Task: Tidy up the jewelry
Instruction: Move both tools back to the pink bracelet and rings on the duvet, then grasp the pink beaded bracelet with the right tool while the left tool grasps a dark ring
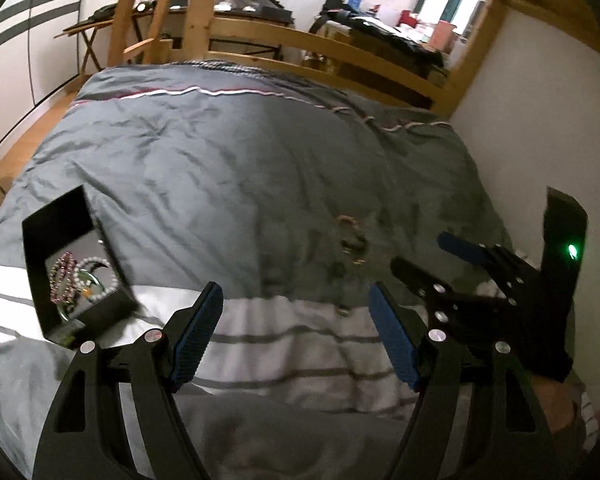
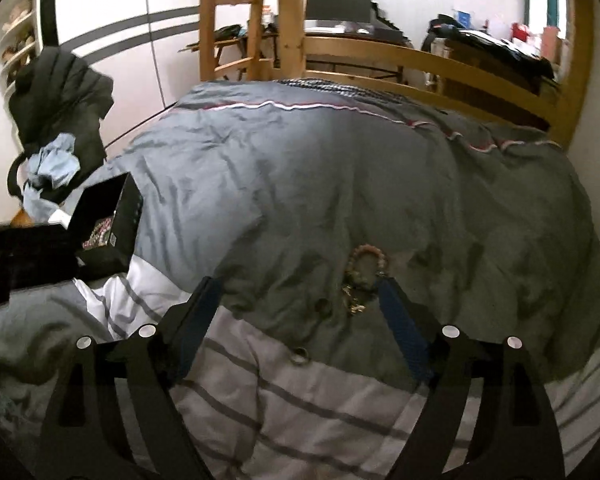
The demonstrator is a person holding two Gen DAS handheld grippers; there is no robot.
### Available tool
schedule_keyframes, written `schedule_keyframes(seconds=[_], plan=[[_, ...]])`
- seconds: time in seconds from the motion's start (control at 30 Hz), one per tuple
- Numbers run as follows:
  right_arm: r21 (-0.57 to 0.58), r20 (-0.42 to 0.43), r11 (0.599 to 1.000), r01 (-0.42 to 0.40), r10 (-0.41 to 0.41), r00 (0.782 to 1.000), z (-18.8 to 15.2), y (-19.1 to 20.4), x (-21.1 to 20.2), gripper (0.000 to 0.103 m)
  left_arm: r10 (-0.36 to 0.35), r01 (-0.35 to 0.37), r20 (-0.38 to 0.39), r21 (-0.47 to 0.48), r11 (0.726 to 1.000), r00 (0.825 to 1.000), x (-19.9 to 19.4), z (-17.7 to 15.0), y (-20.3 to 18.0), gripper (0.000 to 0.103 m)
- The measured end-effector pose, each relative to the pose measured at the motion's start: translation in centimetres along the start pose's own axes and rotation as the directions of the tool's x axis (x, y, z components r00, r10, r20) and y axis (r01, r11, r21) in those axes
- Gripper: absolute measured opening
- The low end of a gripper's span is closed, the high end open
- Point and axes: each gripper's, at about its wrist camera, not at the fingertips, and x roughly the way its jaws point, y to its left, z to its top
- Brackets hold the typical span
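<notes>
A black open jewelry box (image 1: 74, 264) sits on the bed at the left, with pink and white bead strands (image 1: 66, 276) inside; it also shows in the right wrist view (image 2: 108, 224). Loose jewelry lies on the grey duvet: a beaded bracelet (image 2: 368, 258), a gold chain (image 2: 354, 300) and a small ring (image 2: 300, 356). The same pile (image 1: 352, 240) appears in the left wrist view. My left gripper (image 1: 294, 296) is open and empty above the duvet. My right gripper (image 2: 296, 284) is open and empty, its right finger beside the bracelet; it also shows in the left wrist view (image 1: 420, 252).
The grey duvet (image 2: 300, 180) covers the bed, with a white striped sheet (image 2: 280, 400) near me. A wooden footboard (image 2: 440, 60) and ladder posts (image 2: 288, 20) stand beyond. Dark clothes (image 2: 60, 96) hang at the left. A white wall (image 1: 540, 120) runs along the right.
</notes>
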Motion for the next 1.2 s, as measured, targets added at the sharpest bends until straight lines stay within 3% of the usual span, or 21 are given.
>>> schedule_keyframes(seconds=[0.13, 0.33, 0.47, 0.57, 0.67, 0.73, 0.8, 0.9, 0.97, 1.07, 1.2], plan=[[0.0, -0.015, 1.0, -0.011, 0.011, 1.0, 0.2, -1.4, -0.2, 0.084, 0.04, -0.041, 0.017, 0.059, 0.997, 0.999, 0.4, -0.5, -2.7, 0.08], [0.121, -0.034, 0.99, -0.067, 0.072, 0.997, 1.9, -4.0, -0.4, 0.084, 0.01, -0.006, -0.03, 0.121, 0.993, 1.0, 1.2, -1.8, -4.9, 0.08], [0.183, -0.071, 0.982, -0.039, 0.053, 0.996, 3.3, -5.5, 0.8, 0.084, -0.135, 0.14, -0.063, 0.088, 0.986, 0.989, 3.2, -2.5, -4.9, 0.081], [0.191, -0.122, 0.981, -0.033, 0.057, 0.991, 3.8, -5.9, 2.3, 0.084, -0.183, 0.187, -0.114, 0.027, 0.982, 0.976, 5.3, -2.5, -4.5, 0.081], [0.167, -0.14, 0.986, -0.023, 0.047, 0.989, 4.3, -6.0, 3.4, 0.084, -0.126, 0.137, -0.139, 0.077, 0.988, 0.982, 6.7, -2.0, -5.4, 0.081], [0.166, -0.134, 0.986, -0.031, 0.054, 0.99, 4.1, -6.5, 3.9, 0.084, -0.088, 0.1, -0.103, 0.122, 0.987, 0.991, 7.4, -1.9, -5.8, 0.081], [0.161, -0.135, 0.986, -0.036, 0.058, 0.989, 3.6, -7.3, 4.6, 0.084, -0.099, 0.109, -0.075, 0.143, 0.984, 0.992, 9.4, -2.1, -6.0, 0.081], [0.171, -0.115, 0.983, -0.059, 0.079, 0.99, 2.6, -9.3, 6.0, 0.084, -0.068, 0.088, -0.131, 0.154, 0.984, 0.989, 12.9, -2.4, -6.5, 0.081], [0.207, -0.088, 0.974, -0.089, 0.109, 0.99, 2.0, -10.8, 7.1, 0.084, -0.033, 0.064, -0.147, 0.212, 0.975, 0.989, 14.7, -2.6, -7.7, 0.081], [0.244, -0.077, 0.962, -0.123, 0.146, 0.986, 1.6, -11.7, 10.0, 0.084, 0.033, -0.005, -0.086, 0.312, 0.95, 0.996, 16.0, -3.7, -8.7, 0.081], [0.156, -0.054, 0.979, -0.133, 0.143, 0.988, 1.2, -10.4, 12.7, 0.08, -0.041, 0.076, -0.126, 0.29, 0.954, 0.991, 18.3, -4.7, -7.5, 0.08]])
